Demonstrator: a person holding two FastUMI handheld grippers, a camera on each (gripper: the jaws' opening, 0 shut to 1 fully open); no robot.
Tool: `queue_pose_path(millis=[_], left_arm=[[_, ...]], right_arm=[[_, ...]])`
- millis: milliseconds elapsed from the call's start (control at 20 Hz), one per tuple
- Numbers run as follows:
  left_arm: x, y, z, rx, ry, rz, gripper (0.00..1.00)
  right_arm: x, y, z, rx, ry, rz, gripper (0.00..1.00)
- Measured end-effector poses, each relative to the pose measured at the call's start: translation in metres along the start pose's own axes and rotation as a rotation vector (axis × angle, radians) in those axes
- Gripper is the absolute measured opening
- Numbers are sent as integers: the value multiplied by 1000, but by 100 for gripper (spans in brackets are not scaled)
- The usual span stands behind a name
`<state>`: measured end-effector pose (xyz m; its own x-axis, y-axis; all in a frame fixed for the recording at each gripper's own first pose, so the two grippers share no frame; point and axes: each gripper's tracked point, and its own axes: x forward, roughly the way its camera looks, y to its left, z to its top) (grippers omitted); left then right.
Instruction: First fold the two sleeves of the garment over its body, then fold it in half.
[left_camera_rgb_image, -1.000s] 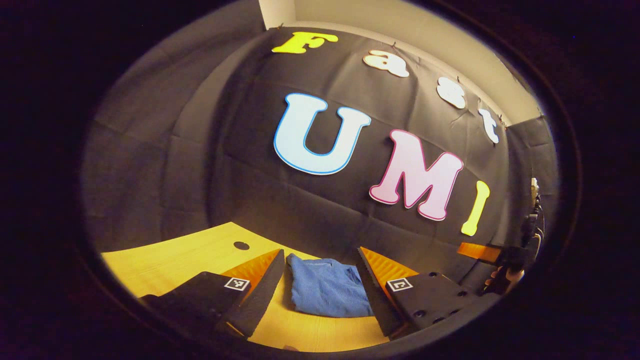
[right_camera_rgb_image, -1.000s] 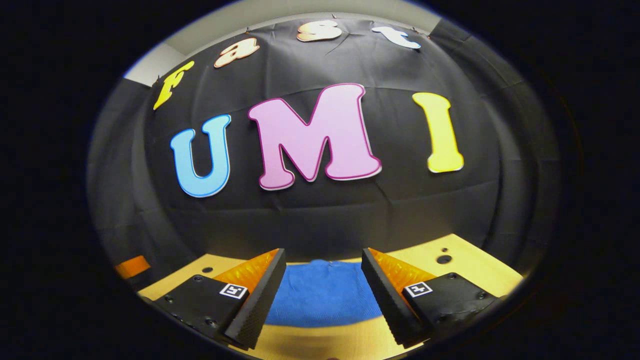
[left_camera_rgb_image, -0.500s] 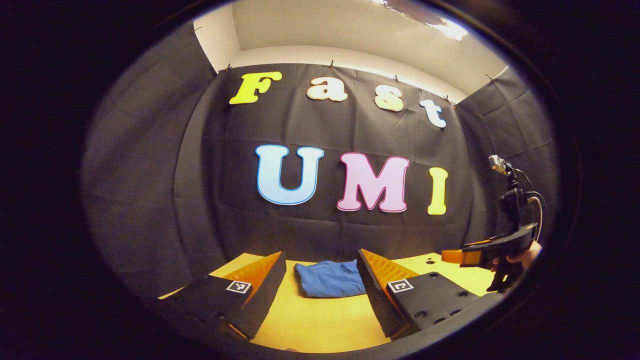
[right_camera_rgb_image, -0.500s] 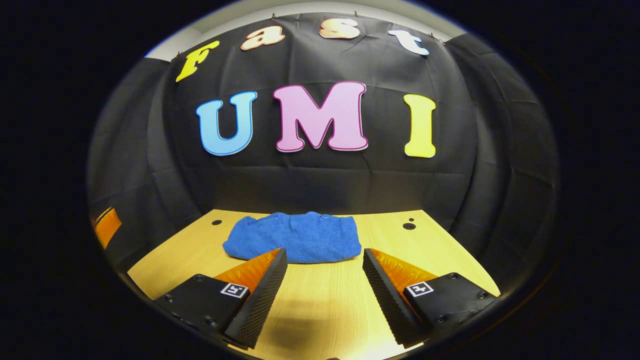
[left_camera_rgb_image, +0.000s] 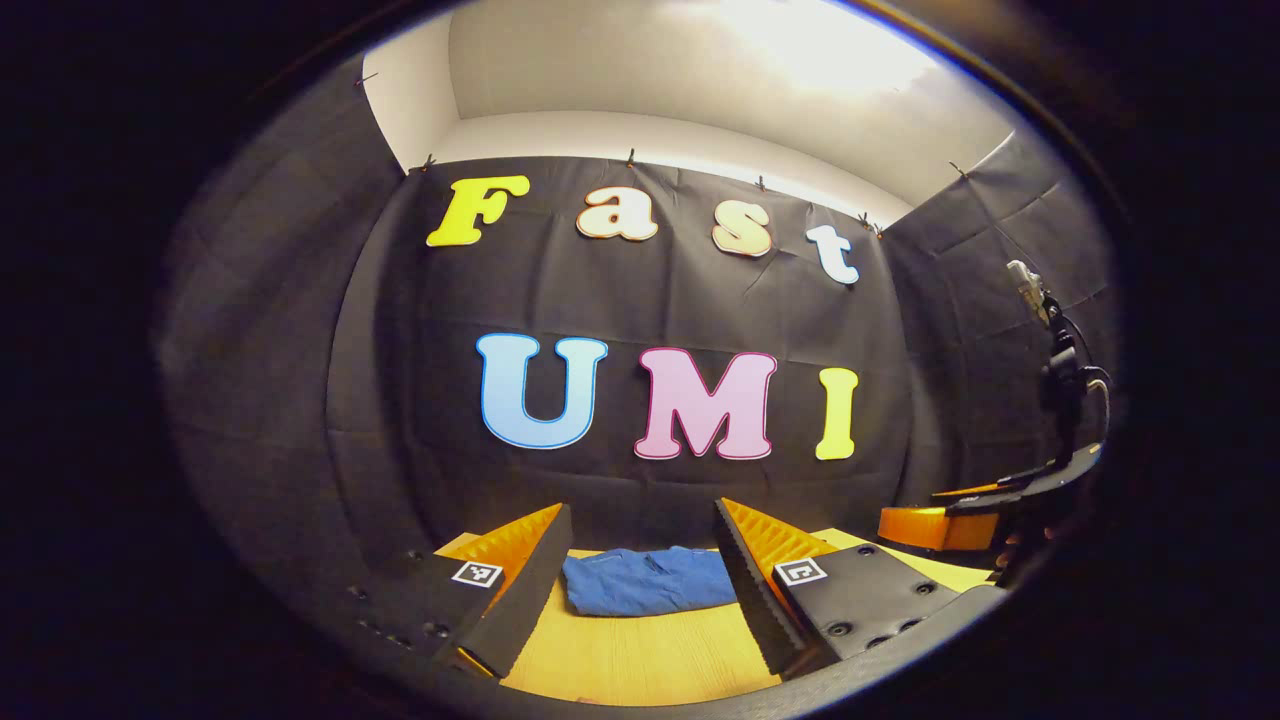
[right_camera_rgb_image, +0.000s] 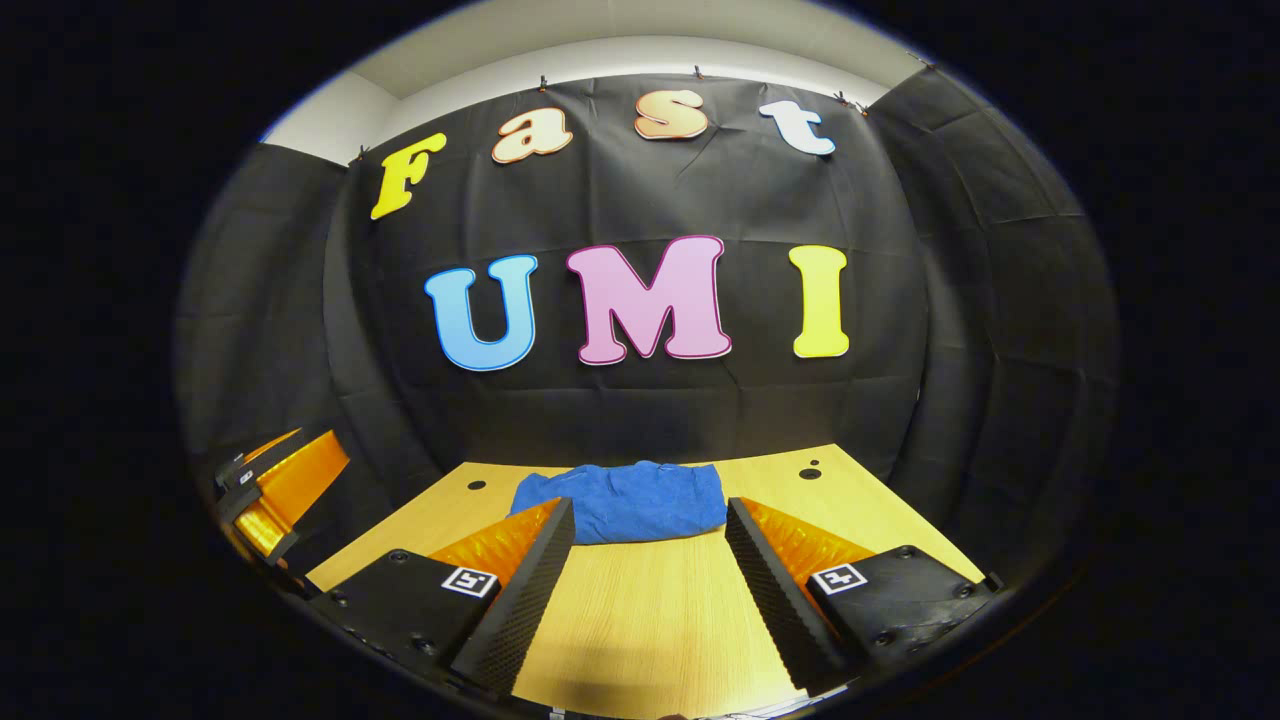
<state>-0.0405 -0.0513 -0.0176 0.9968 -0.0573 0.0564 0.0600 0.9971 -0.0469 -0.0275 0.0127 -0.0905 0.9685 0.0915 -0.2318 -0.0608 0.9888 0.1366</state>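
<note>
Garment (left_camera_rgb_image: 648, 581) first, in the left gripper view: a blue bundle lying flat on the table (left_camera_rgb_image: 640, 650), toward the far edge near the wall. It looks compact, with no sleeve sticking out, so both sleeve folds and the halving seem done, though the layers cannot be told apart from here. The left gripper (left_camera_rgb_image: 640, 575) stands wide, nothing between its fingers (left_camera_rgb_image: 525, 585), raised clear of the cloth and apart from it. At the right edge the right gripper (left_camera_rgb_image: 935, 525) shows, held up off the table.

In the right gripper view the garment (right_camera_rgb_image: 625, 500) again lies as one neat block at the far middle of the table (right_camera_rgb_image: 650, 620), between two small holes in the top. The right gripper (right_camera_rgb_image: 650, 580) is spread wide and holds nothing; bare wood lies between it and the cloth. The left gripper (right_camera_rgb_image: 285, 490) shows at the left, lifted beside the table edge.

By my judgement the task is at its close. Any next move would only be a check on the fold's edges, or a light tuck if a corner has slipped.
</note>
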Motion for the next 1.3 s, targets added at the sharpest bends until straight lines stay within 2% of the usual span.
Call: queue_pose_path(millis=[200,300,700,1300], left_arm=[[13,4,22,-19,-48,0,81],[12,9,26,-8,-67,-4,80],[2,27,15,5,-52,6,81],[-12,28,17,28,-40,22,81]], right_arm=[[-6,4,15,-58,-45,-5,98],[-2,12,15,-43,-51,1,98],[8,45,21,-52,-83,41,98],[9,40,14,-27,-55,43,97]])
